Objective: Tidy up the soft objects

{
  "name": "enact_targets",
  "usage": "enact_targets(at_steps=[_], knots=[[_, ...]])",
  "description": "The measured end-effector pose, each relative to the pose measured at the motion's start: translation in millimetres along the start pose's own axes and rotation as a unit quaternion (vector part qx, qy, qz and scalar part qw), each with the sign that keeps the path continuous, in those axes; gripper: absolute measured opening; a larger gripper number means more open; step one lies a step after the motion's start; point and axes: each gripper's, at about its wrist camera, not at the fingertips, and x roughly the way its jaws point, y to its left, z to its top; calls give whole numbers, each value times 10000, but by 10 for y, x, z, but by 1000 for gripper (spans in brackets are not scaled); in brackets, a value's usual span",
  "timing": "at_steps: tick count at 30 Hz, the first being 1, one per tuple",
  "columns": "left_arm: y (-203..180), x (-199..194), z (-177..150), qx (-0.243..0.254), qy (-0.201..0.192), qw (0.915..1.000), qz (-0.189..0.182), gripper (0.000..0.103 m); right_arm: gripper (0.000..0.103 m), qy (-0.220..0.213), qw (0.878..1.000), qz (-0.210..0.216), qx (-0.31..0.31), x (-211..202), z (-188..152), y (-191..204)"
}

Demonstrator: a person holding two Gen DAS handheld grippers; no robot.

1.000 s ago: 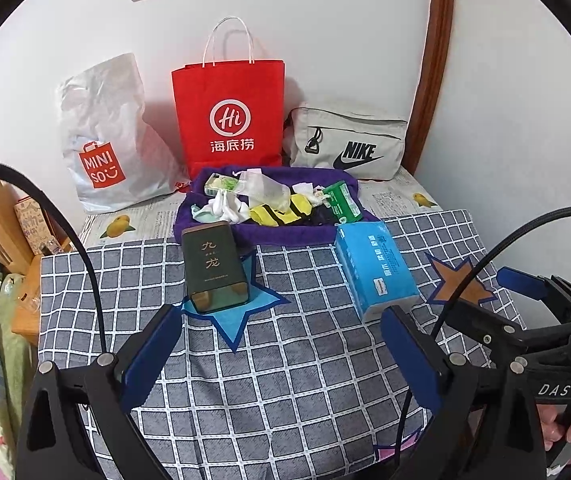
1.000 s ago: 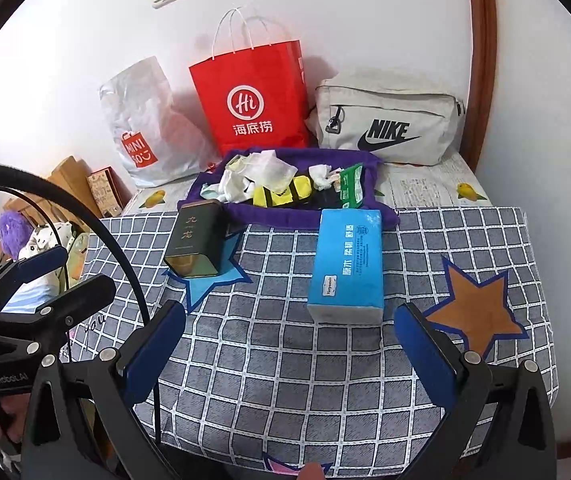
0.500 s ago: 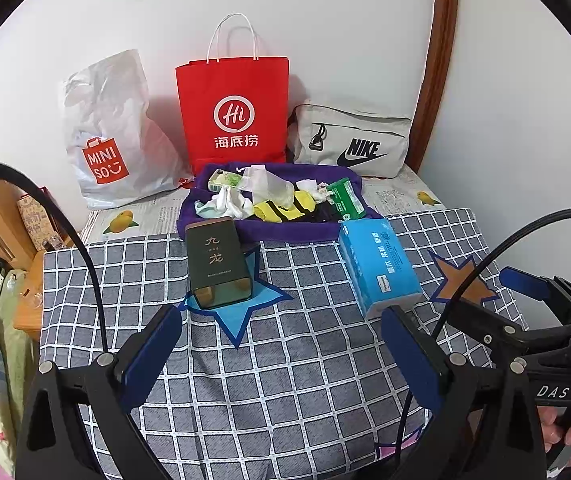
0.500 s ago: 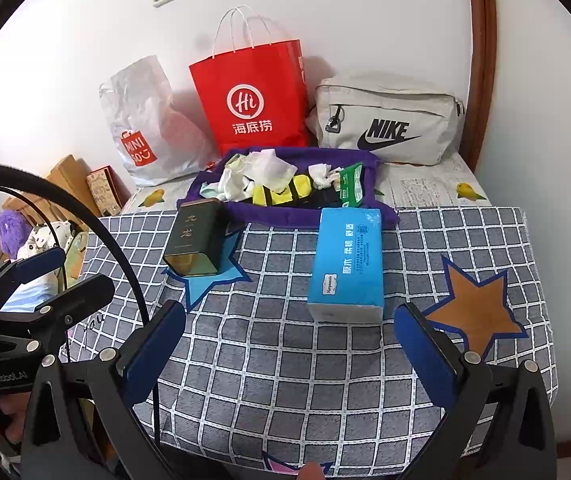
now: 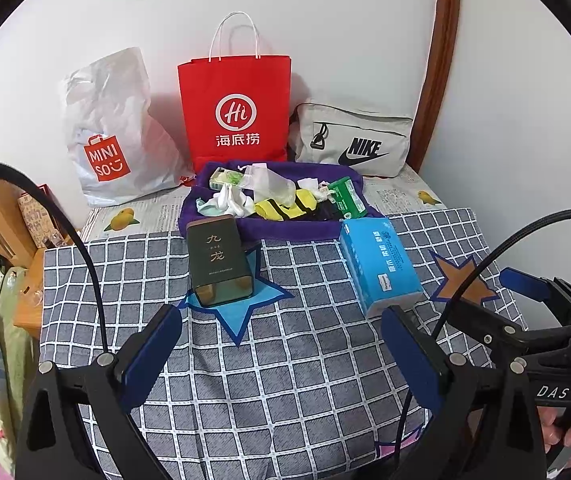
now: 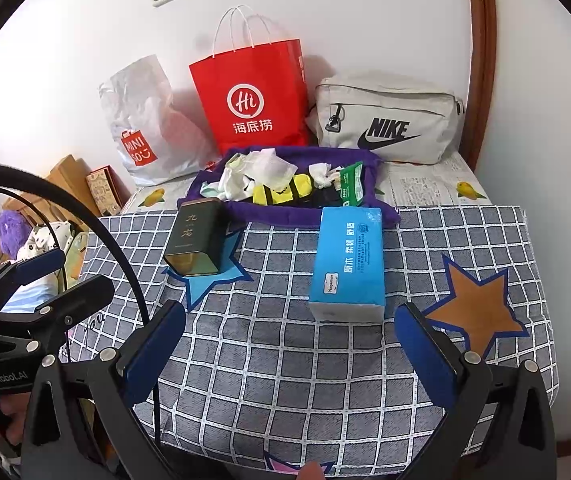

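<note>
My left gripper (image 5: 281, 344) hovered over checked cloth (image 5: 285, 360), fingers spread wide, holding nothing. My right gripper (image 6: 289, 344) likewise wide, nothing held. Soft items, white socks (image 5: 231, 202) and yellow-black sock (image 5: 285, 206), lay heaped in purple tray (image 5: 285, 232) at far edge. Dark tea tin (image 5: 219, 262) stood on blue star; blue tissue pack (image 5: 379, 264) lay right of it, well apart.

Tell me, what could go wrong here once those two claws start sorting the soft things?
The socks and wrappers lie tangled in the purple tray, so a pinch at the yellow sock may drag neighbours out too. The dark tin and blue tissue pack sit in front of the tray; reaching over might knock them. Both the left gripper and right gripper are open, close together, and could bump.
</note>
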Motion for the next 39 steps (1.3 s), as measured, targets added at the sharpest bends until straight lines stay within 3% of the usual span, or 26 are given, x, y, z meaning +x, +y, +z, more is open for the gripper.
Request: enact_targets(at_steps=[39], knots=[[10, -8, -22, -48, 39, 10000, -2, 100, 103, 9, 10000, -4, 48, -7, -1, -4]])
